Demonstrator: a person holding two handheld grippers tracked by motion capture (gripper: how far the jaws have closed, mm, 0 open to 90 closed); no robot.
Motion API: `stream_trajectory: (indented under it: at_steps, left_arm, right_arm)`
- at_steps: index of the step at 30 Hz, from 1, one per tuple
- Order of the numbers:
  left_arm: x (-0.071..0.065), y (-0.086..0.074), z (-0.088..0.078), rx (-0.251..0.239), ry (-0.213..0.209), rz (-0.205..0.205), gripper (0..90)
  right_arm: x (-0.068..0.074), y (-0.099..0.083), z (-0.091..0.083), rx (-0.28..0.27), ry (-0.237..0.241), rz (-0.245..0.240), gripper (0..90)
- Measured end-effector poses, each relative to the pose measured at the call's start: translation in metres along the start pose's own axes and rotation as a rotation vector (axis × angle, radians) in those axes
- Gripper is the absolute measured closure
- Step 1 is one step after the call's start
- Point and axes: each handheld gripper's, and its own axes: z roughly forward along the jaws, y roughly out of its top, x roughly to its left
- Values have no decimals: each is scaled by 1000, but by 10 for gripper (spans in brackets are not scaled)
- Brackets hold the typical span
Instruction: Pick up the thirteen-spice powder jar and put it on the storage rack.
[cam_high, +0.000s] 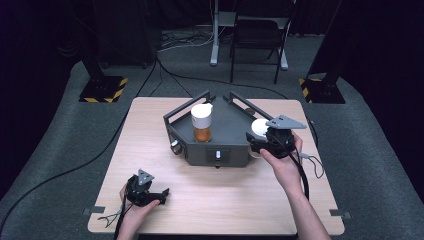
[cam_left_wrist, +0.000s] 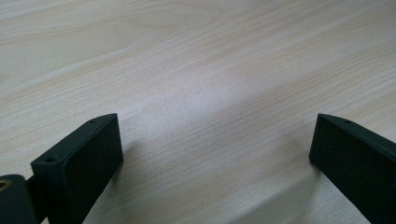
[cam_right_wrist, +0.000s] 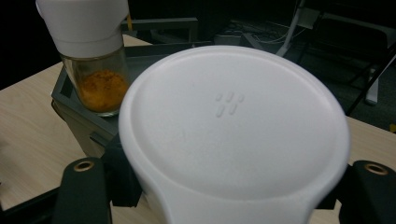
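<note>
A dark grey angular tray (cam_high: 227, 131) stands mid-table. On it is a glass jar (cam_high: 201, 123) of orange powder with a tall white cap; the right gripper view has this jar (cam_right_wrist: 95, 60) at upper left. At the tray's right corner my right gripper (cam_high: 257, 144) is shut on a second jar, whose round white lid (cam_high: 260, 127) faces up. That lid (cam_right_wrist: 233, 126) spans most of the right gripper view, with the black jaws of the right gripper (cam_right_wrist: 229, 191) on either side of it. Near the front left of the table my left gripper (cam_high: 161, 195) lies open, and the left gripper (cam_left_wrist: 217, 140) has bare wood between its jaws.
The light wooden table (cam_high: 150, 145) has bare wood to the left of the tray and in front of it. A raised rail (cam_high: 185, 106) runs along the tray's back edges. Beyond the table are a chair (cam_high: 257, 37), stand bases with hazard stripes (cam_high: 102, 90) and floor cables.
</note>
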Motion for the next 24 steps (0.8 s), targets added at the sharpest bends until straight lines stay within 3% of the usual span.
stream_trajectory:
  at_steps: [15, 24]
  left_arm:
    - [0, 0, 0, 0, 0, 1, 24]
    - [0, 0, 0, 0, -2, 3, 24]
  right_arm:
    - [2, 22, 15, -11, -19, -2, 296]
    - [9, 31, 30, -13, -48, -41, 296]
